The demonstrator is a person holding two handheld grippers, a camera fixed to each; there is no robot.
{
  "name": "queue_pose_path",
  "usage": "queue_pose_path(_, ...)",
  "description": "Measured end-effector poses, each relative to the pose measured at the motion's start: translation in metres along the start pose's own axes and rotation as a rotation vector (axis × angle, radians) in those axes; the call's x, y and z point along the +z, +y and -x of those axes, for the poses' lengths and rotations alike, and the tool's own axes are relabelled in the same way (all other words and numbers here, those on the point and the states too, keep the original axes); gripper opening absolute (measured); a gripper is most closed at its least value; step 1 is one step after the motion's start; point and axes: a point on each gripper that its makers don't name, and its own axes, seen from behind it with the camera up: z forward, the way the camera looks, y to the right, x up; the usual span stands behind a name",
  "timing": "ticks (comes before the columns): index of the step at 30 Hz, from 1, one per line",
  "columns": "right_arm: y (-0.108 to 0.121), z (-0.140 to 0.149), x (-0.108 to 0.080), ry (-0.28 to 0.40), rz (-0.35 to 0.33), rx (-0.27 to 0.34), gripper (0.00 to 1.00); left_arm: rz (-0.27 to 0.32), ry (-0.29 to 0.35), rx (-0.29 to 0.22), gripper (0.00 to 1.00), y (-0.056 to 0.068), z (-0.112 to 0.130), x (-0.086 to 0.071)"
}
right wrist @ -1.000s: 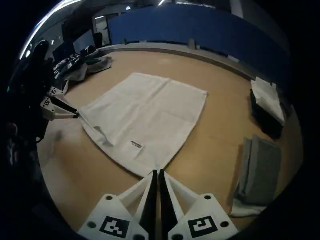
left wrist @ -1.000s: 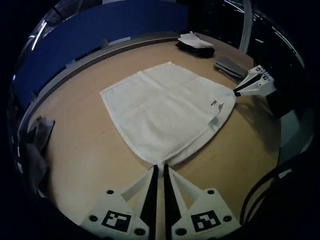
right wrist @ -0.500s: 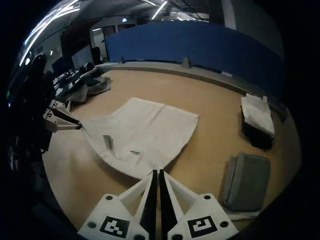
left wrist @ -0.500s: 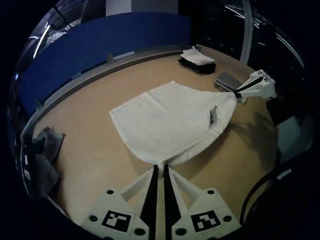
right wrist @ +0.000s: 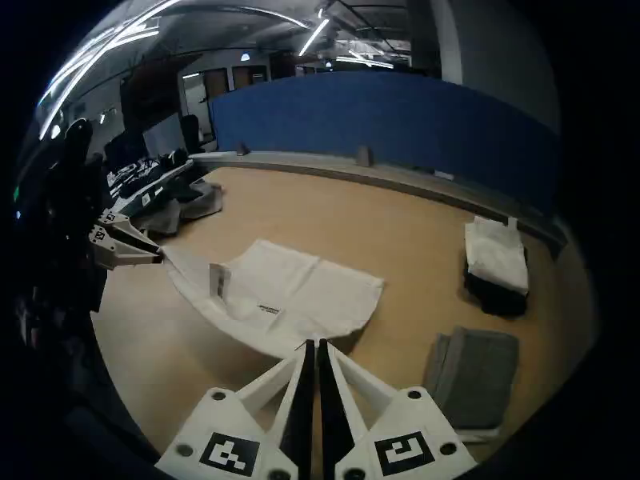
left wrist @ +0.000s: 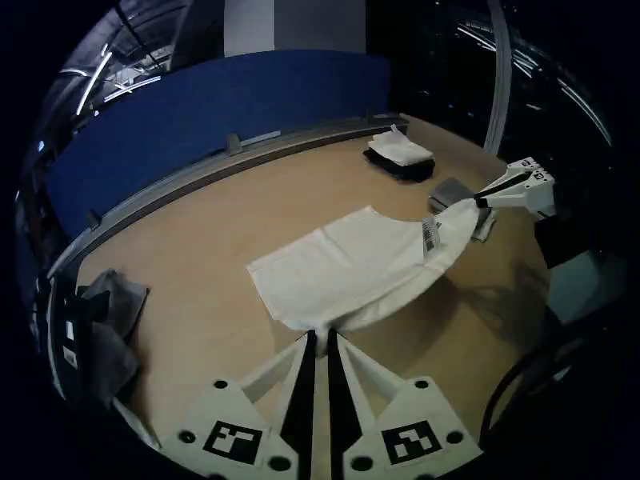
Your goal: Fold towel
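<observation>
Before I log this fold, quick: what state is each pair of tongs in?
Left tongs: shut on a corner of the white towel.
Right tongs: shut on another corner of it.

A wooden tabletop (left wrist: 200,264) with a rounded edge takes up the middle of the left gripper view. A blue partition (left wrist: 208,104) stands along its far edge, with a grey rail (left wrist: 240,156) at its foot. At upper right, a folded white cloth (left wrist: 398,148) lies on a dark stack (left wrist: 400,170). Just below that is a folded grey pile (left wrist: 450,192). Crumpled grey cloths (left wrist: 108,320) lie at the left edge.

In the right gripper view, the folded grey pile (right wrist: 472,376) sits at lower right, with the white cloth (right wrist: 496,254) on its dark stack (right wrist: 496,294) above it. The grey cloths (right wrist: 188,204) lie at upper left, near a monitor (right wrist: 164,132). Strip lights (right wrist: 316,36) run across the ceiling.
</observation>
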Motion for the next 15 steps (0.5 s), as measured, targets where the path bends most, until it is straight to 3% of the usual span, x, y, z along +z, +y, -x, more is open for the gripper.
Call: queue_pose_path(15,-0.01,-0.019,-0.03,0.027,-0.015,0.022,0.03,-0.017,0.027,-0.041,0.1,0.005,-0.016,-0.034)
